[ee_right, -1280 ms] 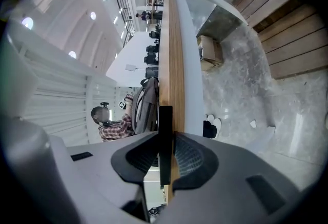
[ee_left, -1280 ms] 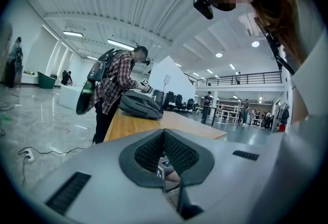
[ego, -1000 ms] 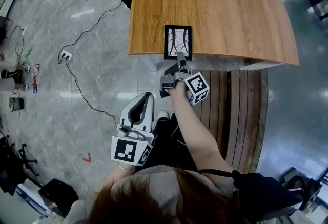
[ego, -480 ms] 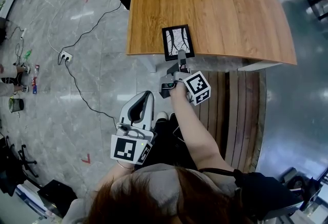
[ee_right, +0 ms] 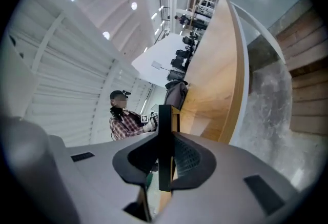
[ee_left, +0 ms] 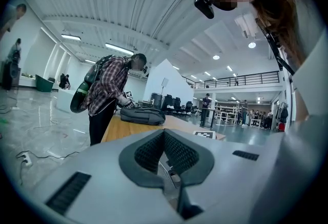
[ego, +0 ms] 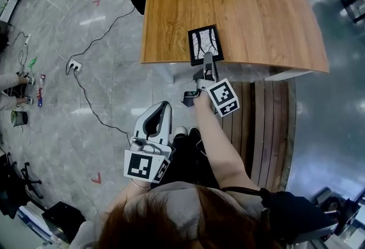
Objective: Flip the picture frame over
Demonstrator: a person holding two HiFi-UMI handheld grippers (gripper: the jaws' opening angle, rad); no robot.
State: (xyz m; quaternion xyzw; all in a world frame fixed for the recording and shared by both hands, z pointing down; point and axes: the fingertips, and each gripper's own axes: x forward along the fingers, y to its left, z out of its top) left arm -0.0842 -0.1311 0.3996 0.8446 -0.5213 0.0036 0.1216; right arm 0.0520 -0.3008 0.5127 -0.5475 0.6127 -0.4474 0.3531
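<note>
frame edge hidden inside hand-held gripper

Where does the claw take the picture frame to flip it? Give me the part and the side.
Take the picture frame by the middle of its near edge, coming from the person's side. It is thin and flat at the table's front edge, so only there can a jaw slip underneath. The right claw is clamped there, frame edge-on between its pads.

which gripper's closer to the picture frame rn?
Right. The right gripper has its jaws clamped on the near edge of the picture frame; the left gripper sits well back by the person's lap, off the table.
</note>
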